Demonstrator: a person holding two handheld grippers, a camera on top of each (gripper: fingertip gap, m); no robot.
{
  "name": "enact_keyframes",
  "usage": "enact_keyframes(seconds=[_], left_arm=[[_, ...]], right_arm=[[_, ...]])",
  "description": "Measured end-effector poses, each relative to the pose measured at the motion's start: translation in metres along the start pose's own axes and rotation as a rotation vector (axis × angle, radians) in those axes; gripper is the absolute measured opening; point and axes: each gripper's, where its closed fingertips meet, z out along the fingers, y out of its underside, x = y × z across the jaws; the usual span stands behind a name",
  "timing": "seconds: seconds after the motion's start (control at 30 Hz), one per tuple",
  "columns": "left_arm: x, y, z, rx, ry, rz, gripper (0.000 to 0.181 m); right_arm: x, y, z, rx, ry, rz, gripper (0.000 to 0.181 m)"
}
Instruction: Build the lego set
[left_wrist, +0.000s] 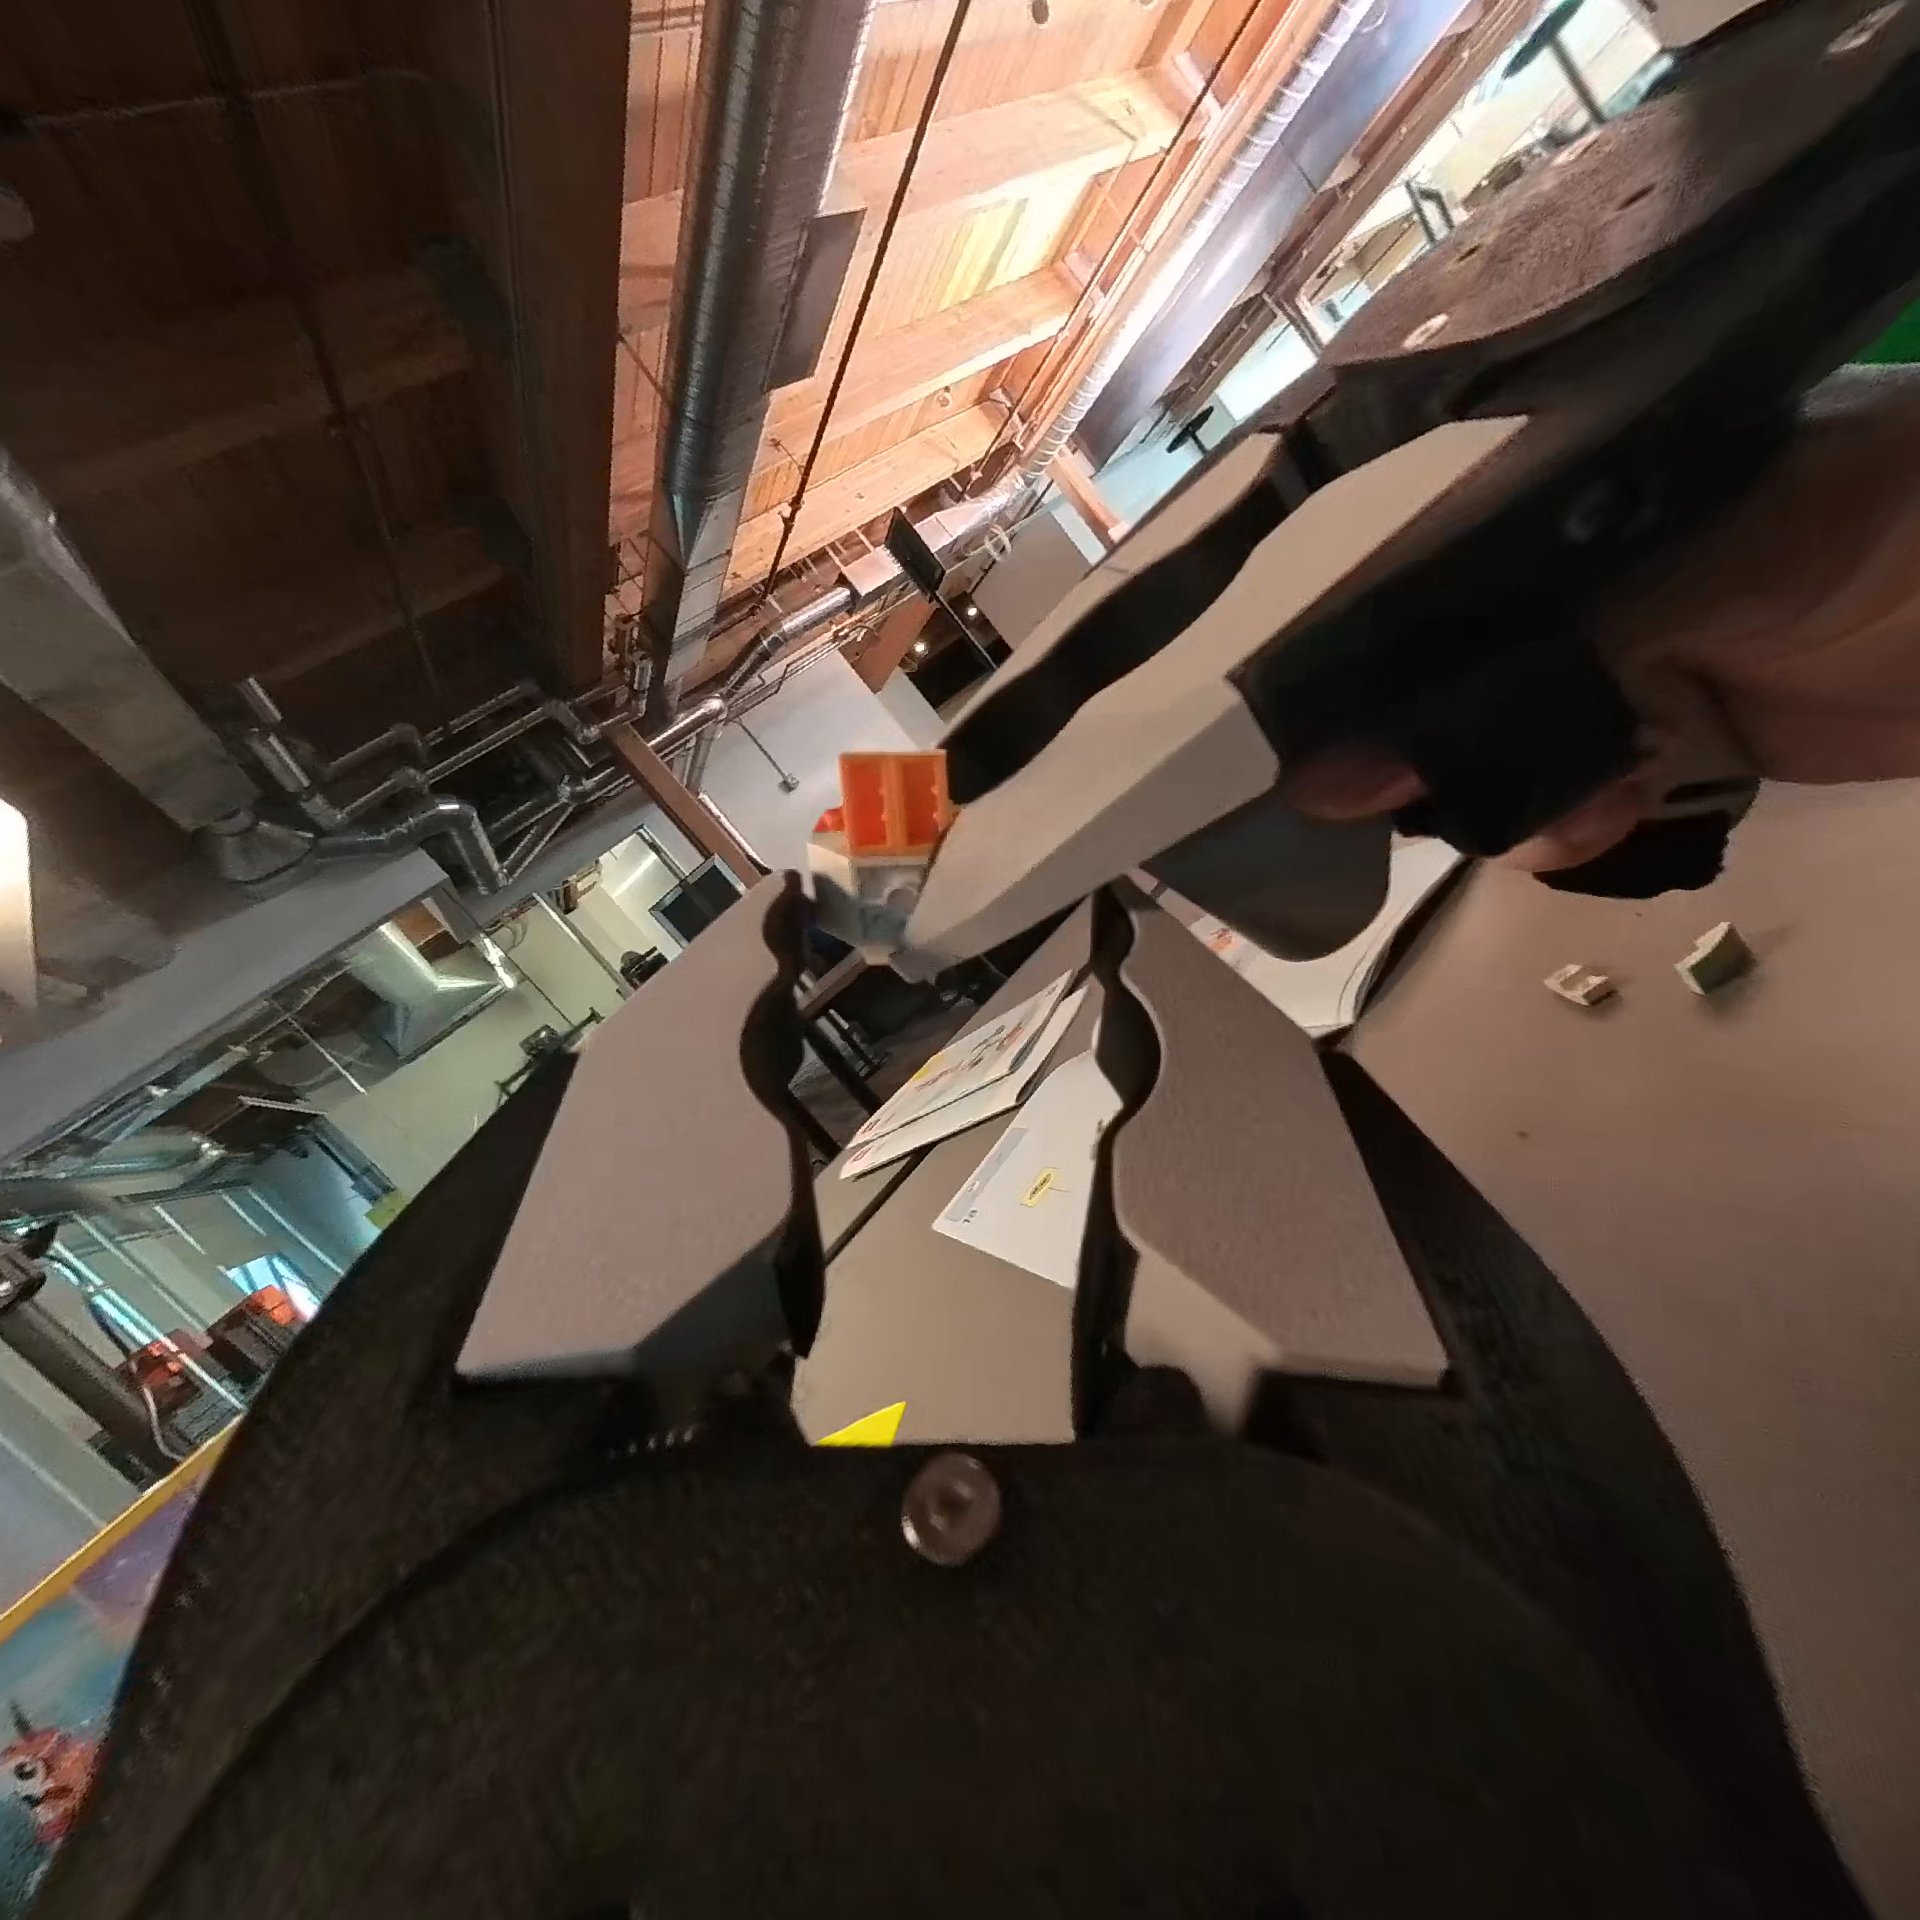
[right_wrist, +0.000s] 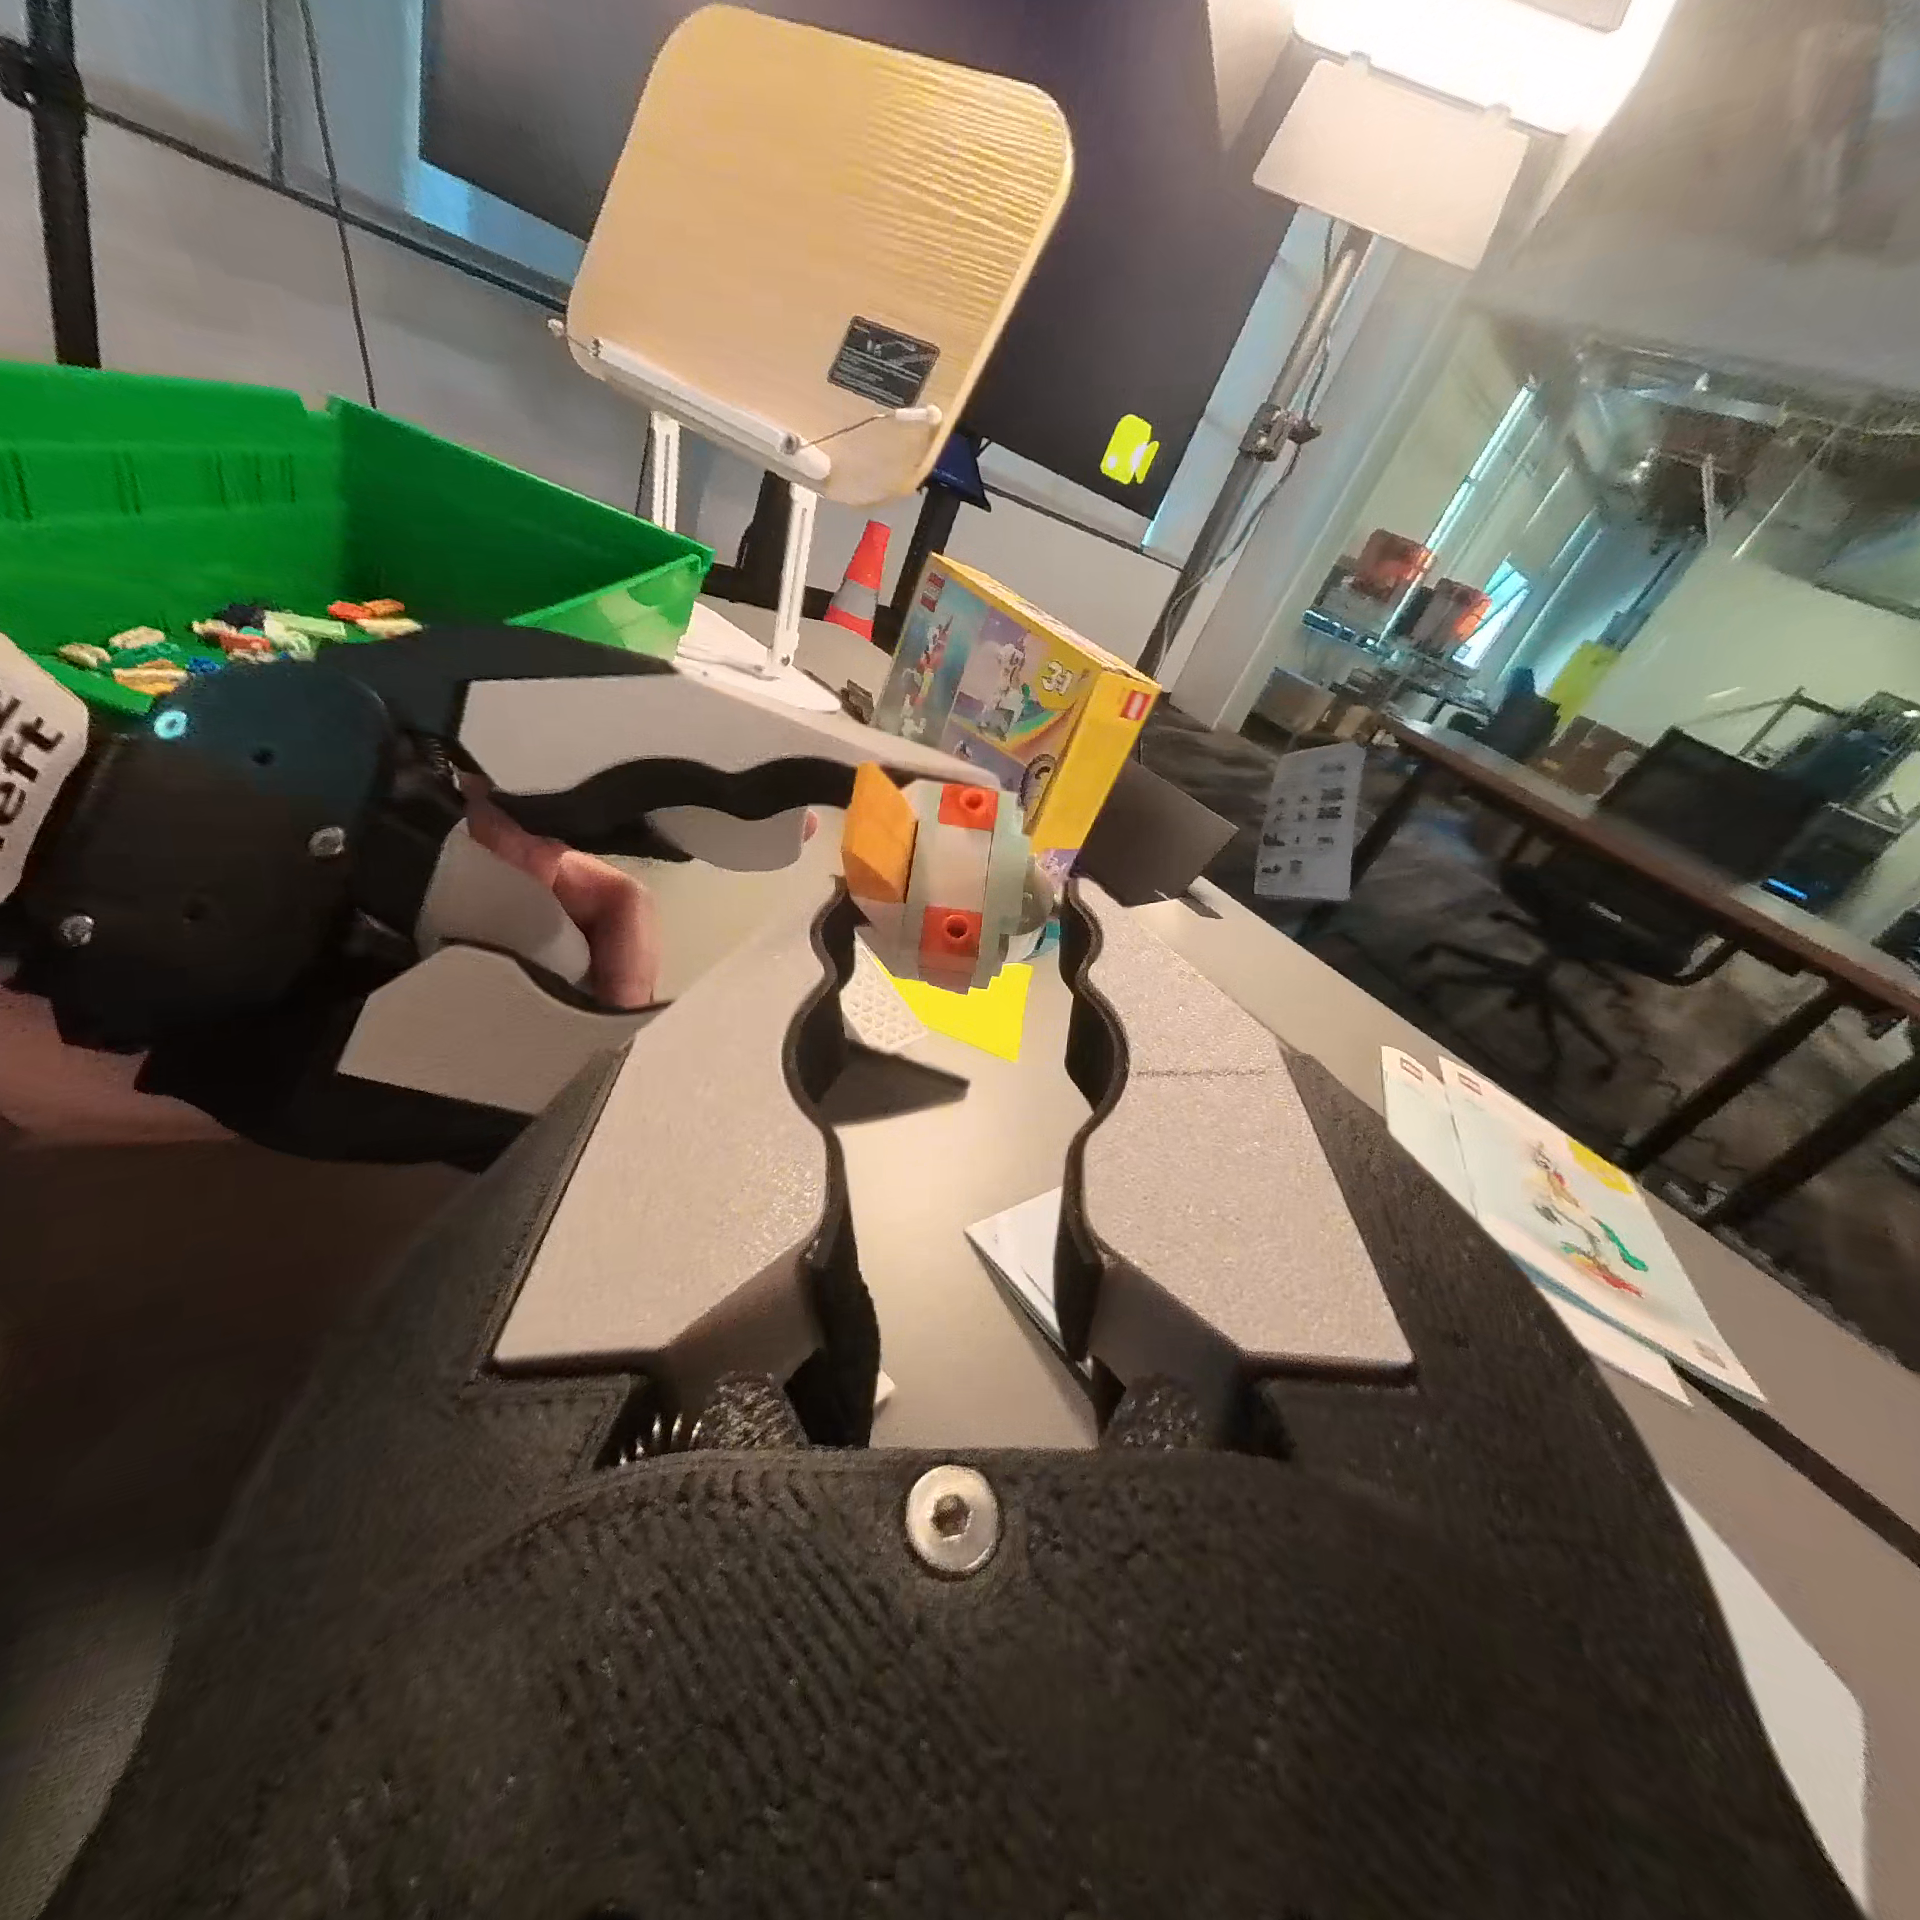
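Note:
A small lego assembly (right_wrist: 951, 899) of white, orange and red bricks is held in the air between the tips of my right gripper (right_wrist: 951, 899), which is shut on it. In the left wrist view the same assembly (left_wrist: 888, 805) shows its orange underside at the tips of the right gripper (left_wrist: 930, 842), which comes in from the upper right. My left gripper (left_wrist: 951, 904) is open. One of its fingers (right_wrist: 727, 732) reaches in from the left and rests against the top of the assembly. Its other finger (right_wrist: 499, 997) stays well apart.
A green bin (right_wrist: 416, 499) of loose bricks stands at the left. The yellow lego box (right_wrist: 1101, 727), an orange cone (right_wrist: 868, 577) and a wooden book stand (right_wrist: 821, 239) are behind. Booklets (right_wrist: 1558, 1226) lie at the right. Two small pale pieces (left_wrist: 1584, 982) lie on the grey table (left_wrist: 1610, 1195). The tips of both grippers are at nearly the same place.

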Motion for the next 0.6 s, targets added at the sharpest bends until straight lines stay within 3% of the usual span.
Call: enact_keyframes(seconds=[0.2,0.33,0.43,0.5,0.6], left_arm=[[-0.005,-0.001,-0.002,-0.007,-0.018,0.053,0.033],[-0.017,0.009,-0.002,-0.052,-0.062,0.037,0.033],[-0.032,0.013,-0.006,-0.042,-0.09,-0.058,0.033],[-0.034,0.01,-0.009,-0.009,-0.052,-0.145,0.033],[-0.044,0.01,-0.014,0.01,-0.048,-0.254,0.033]], right_arm=[[-0.002,-0.001,0.0,0.006,-0.005,0.007,0.038],[0.008,-0.005,-0.007,0.06,-0.052,0.103,0.059],[0.028,-0.001,-0.017,0.062,-0.06,0.152,0.053],[0.026,0.02,-0.021,-0.055,-0.132,0.136,0.042],[0.004,0.072,-0.03,-0.345,-0.295,0.08,0.036]])
